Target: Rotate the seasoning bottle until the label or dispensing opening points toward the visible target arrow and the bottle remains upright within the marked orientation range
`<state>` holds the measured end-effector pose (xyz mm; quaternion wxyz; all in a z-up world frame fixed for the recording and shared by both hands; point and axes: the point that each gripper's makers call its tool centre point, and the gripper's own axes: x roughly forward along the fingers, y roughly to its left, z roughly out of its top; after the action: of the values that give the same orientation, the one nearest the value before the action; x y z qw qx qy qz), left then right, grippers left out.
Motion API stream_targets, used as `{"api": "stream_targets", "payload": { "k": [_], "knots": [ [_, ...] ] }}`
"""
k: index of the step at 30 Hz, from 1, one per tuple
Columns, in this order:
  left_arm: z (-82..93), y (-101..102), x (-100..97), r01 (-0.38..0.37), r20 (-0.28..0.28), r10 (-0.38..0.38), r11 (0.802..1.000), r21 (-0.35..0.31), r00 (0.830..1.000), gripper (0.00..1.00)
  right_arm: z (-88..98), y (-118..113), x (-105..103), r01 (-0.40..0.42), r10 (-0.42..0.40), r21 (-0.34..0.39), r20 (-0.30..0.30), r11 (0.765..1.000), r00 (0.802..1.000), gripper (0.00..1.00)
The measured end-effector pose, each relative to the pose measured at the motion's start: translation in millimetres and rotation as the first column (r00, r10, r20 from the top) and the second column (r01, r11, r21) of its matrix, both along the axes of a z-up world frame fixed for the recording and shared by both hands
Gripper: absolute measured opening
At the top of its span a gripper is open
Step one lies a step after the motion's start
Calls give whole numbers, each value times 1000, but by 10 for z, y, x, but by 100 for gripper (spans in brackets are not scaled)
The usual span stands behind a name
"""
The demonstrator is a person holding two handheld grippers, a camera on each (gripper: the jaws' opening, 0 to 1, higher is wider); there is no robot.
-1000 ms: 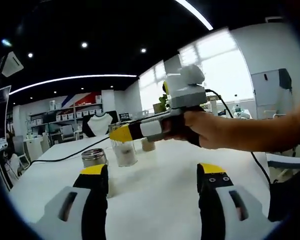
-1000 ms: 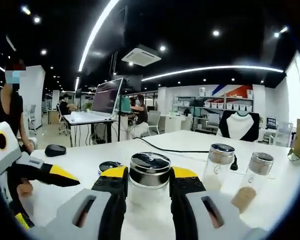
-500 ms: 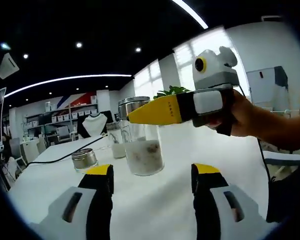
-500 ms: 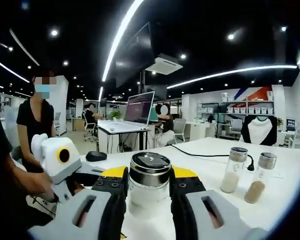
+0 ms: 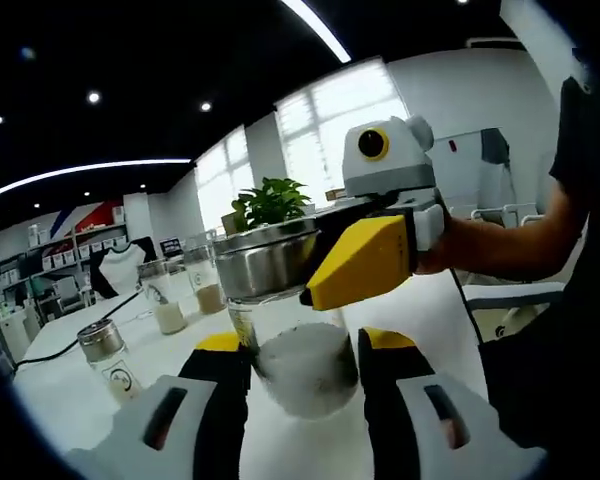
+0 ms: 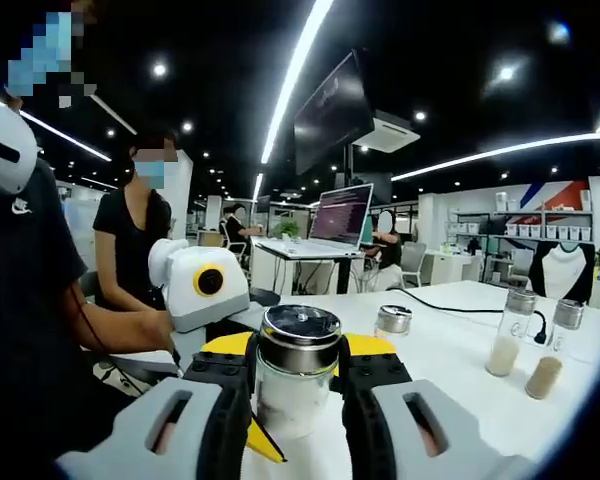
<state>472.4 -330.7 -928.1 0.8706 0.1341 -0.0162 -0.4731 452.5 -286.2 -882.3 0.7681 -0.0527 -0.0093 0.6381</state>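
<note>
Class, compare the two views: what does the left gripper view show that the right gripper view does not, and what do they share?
Left gripper view: a plant and bright windows. Right gripper view: a laptop, a person in black and a cable. Both: the bottle clamped in the right gripper, the white table and three spare bottles standing on it.

Left gripper (image 5: 298, 352): grey moulded jaw bodies with dark slots, black inner faces, yellow tips. Right gripper (image 6: 297, 352): same colours, screws seen near tips. Black short sleeve (image 5: 580, 130) worn by the person.
</note>
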Motion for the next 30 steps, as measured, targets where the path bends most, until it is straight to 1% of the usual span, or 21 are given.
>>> {"api": "stream_targets", "payload": {
  "k": [1, 3, 5, 7, 8, 9, 10, 12, 14, 15, 17, 19, 20, 21, 23, 25, 26, 27, 28, 29, 30],
  "knots": [
    [-9, -2, 24, -23, -20, 23, 1000, -5, 1000, 45, -15, 1, 9, 10, -10, -5, 13, 1000, 1000, 31],
    [-36, 42, 106, -85, -28, 85, 996, 12, 996, 43, -47, -1, 70, 54, -53, -14, 60, 998, 997, 31],
    [-53, 70, 174, -148, -61, 147, 989, -6, 987, 42, -79, 7, 96, 92, -91, -6, 80, 996, 993, 31],
    [-45, 117, 243, -212, -117, 204, 976, -53, 972, 40, -93, -6, 153, 148, -148, 12, 64, 989, 987, 30],
    [-36, 151, 287, -246, -115, 238, 967, -61, 964, 39, -94, -12, 195, 192, -194, 30, 50, 981, 980, 30],
    [-32, 153, 296, -255, -99, 249, 965, -54, 963, 39, -94, -5, 219, 222, -224, 46, 40, 974, 974, 30],
    [-33, 158, 305, -270, -94, 265, 962, -48, 960, 39, -100, -4, 229, 234, -236, 48, 37, 971, 971, 30],
    [-37, 171, 338, -328, -87, 324, 944, -39, 942, 39, -124, -3, 287, 314, -315, 41, 26, 949, 949, 31],
    [-29, 178, 359, -369, -79, 365, 928, -44, 927, 38, -117, 4, 313, 356, -357, 38, 33, 934, 933, 32],
    [-18, 196, 380, -402, -67, 399, 914, -45, 915, 38, -112, 1, 326, 380, -381, 36, 31, 924, 924, 32],
    [21, 218, 402, -449, -42, 447, 892, -58, 893, 38, -97, -11, 366, 446, -446, 54, -13, 894, 895, 32],
    [52, 204, 398, -458, -28, 457, 886, -76, 889, 38, -45, -26, 403, 498, -497, 107, -35, 861, 867, 32],
    [59, 199, 397, -460, -30, 459, 884, -83, 888, 38, -34, -26, 409, 509, -508, 119, -34, 853, 860, 32],
    [60, 192, 395, -455, -41, 453, 886, -91, 890, 38, -36, -22, 402, 510, -511, 118, -32, 852, 859, 32],
    [64, 157, 385, -405, -56, 401, 908, -107, 914, 39, -33, -48, 410, 510, -510, 104, -32, 854, 860, 31],
    [79, 119, 342, -347, -47, 344, 932, -105, 938, 39, -31, -68, 393, 482, -481, 98, -35, 871, 876, 31],
    [94, 99, 322, -318, -42, 315, 942, -109, 948, 39, -16, -83, 369, 457, -457, 101, -27, 884, 889, 31],
    [101, 72, 291, -279, -50, 275, 954, -113, 960, 39, -8, -102, 356, 444, -444, 100, -22, 890, 896, 31],
    [116, 55, 264, -248, -62, 242, 960, -129, 968, 38, 6, -126, 334, 426, -426, 103, -20, 899, 905, 31],
    [144, 27, 216, -192, -83, 181, 968, -163, 980, 38, 14, -149, 314, 415, -416, 105, -14, 904, 909, 31],
    [164, 12, 179, -154, -104, 136, 969, -191, 985, 37, 31, -158, 257, 381, -385, 104, 23, 919, 923, 31]
  ]
}}
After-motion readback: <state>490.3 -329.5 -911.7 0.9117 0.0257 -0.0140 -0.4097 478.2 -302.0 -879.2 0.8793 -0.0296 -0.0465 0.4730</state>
